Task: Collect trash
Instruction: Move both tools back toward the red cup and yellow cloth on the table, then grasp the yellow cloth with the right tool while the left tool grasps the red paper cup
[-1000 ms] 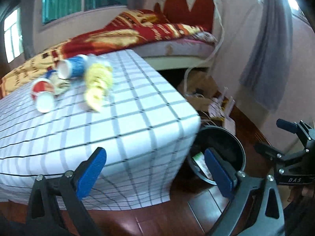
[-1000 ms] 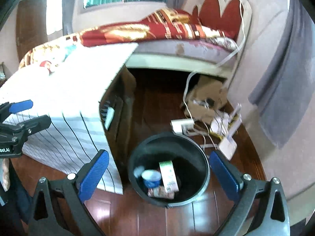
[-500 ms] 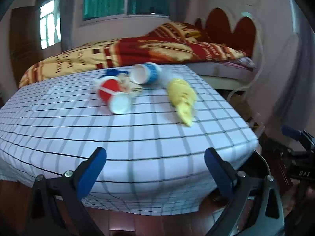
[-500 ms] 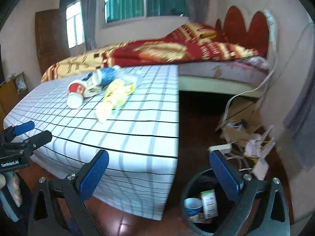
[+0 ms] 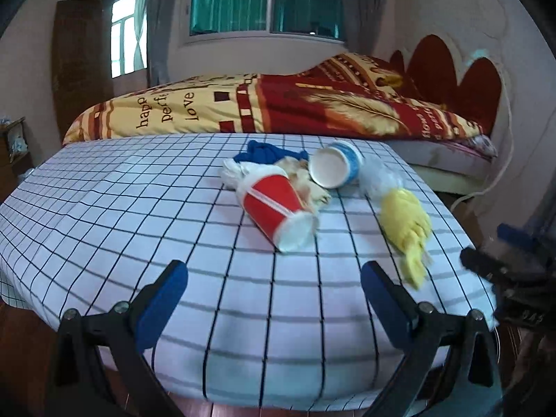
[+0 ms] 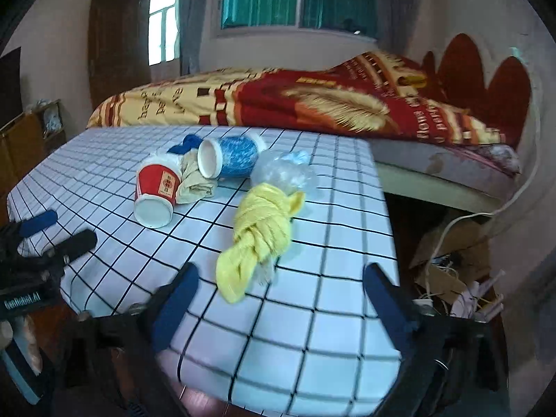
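Trash lies on a table with a white checked cloth (image 5: 139, 229). A red paper cup (image 5: 274, 205) (image 6: 156, 191) lies on its side. A blue paper cup (image 5: 335, 168) (image 6: 229, 156) lies behind it. A knotted yellow bag (image 5: 406, 226) (image 6: 260, 232), a clear plastic bag (image 6: 285, 172), a beige crumpled wrapper (image 6: 196, 182) and a blue scrap (image 5: 267, 153) lie around them. My left gripper (image 5: 274, 295) is open and empty, in front of the red cup. My right gripper (image 6: 281, 295) is open and empty, just short of the yellow bag.
A bed with a red and yellow blanket (image 5: 295, 107) stands behind the table. Cardboard, cables and clutter (image 6: 451, 271) lie on the floor to the right of the table. A wooden cabinet (image 6: 31, 139) stands at the left.
Both grippers have risen and swung left, from the black bin on the floor up to the tabletop. The bin has left both views. Both stay open and empty.
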